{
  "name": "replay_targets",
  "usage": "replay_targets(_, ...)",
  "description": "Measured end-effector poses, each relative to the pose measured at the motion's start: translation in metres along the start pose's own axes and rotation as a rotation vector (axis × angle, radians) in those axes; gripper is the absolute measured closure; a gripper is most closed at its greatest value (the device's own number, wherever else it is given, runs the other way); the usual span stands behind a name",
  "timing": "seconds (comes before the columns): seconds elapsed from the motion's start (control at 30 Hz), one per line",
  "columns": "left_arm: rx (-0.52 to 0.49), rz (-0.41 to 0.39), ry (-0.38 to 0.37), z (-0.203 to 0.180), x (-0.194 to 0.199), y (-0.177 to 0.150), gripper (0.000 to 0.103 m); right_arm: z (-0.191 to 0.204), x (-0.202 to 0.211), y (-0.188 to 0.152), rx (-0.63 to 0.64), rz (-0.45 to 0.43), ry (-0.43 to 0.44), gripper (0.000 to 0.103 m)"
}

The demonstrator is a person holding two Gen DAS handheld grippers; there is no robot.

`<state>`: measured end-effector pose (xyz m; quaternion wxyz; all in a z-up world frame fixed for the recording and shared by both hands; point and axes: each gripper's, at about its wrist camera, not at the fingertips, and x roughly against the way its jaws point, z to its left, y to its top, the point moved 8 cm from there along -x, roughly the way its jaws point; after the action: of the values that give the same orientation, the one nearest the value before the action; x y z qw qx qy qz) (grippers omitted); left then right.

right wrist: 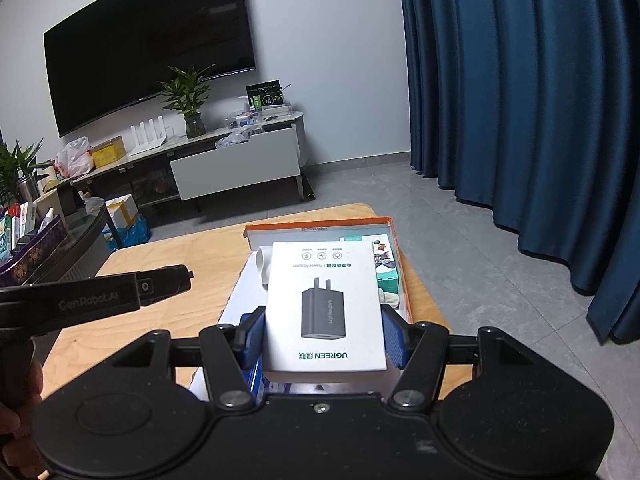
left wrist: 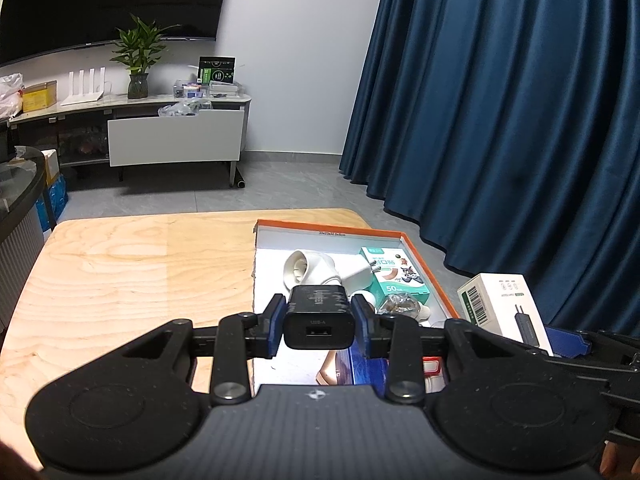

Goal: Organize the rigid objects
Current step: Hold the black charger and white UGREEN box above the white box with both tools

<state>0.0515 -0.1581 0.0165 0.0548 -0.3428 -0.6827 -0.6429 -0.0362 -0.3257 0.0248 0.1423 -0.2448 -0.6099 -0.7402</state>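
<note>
Looking along the left gripper point(left wrist: 320, 322), a pale wooden table point(left wrist: 120, 280) fills the foreground on a grey tiled floor point(left wrist: 280, 188). Behind it a dark TV point(left wrist: 112, 0) hangs on a white wall above a low cabinet point(left wrist: 160, 128) carrying a potted plant point(left wrist: 138, 60), a white router point(left wrist: 86, 88) and small boxes. Blue curtains point(left wrist: 500, 100) cover the right side. On the table's right part lies a shallow orange-edged tray point(left wrist: 424, 256) holding white plastic fittings point(left wrist: 316, 272), a green-and-white carton point(left wrist: 396, 280) and a clear-wrapped item I cannot identify. The left jaws are narrowed onto a black charger point(left wrist: 320, 320), its USB port facing the camera, held above the tray's near end. A white box point(left wrist: 504, 312) shows at the right, tilted.

From the right wrist, the same table point(right wrist: 160, 272), TV point(right wrist: 148, 48), cabinet point(right wrist: 236, 164), plant point(right wrist: 188, 96) and curtains point(right wrist: 520, 100) appear, with a cluttered glass side table point(right wrist: 60, 232) at the left. The right gripper point(right wrist: 324, 340) clamps the white box point(right wrist: 324, 308) by its sides, printed face up, above the tray point(right wrist: 320, 226), hiding most of its contents; the carton point(right wrist: 386, 268) peeks out beside it. The left gripper's point(right wrist: 188, 274) side enters from the left, above the table.
</note>
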Motion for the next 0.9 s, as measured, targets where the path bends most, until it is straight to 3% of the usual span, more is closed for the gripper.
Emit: replay_targets(0.9,0.000,-0.001,0.000,0.0003,-0.0003,-0.0011,0.067,0.0083,-0.0036,-0.0028,0.012,0.008,0.009,0.033)
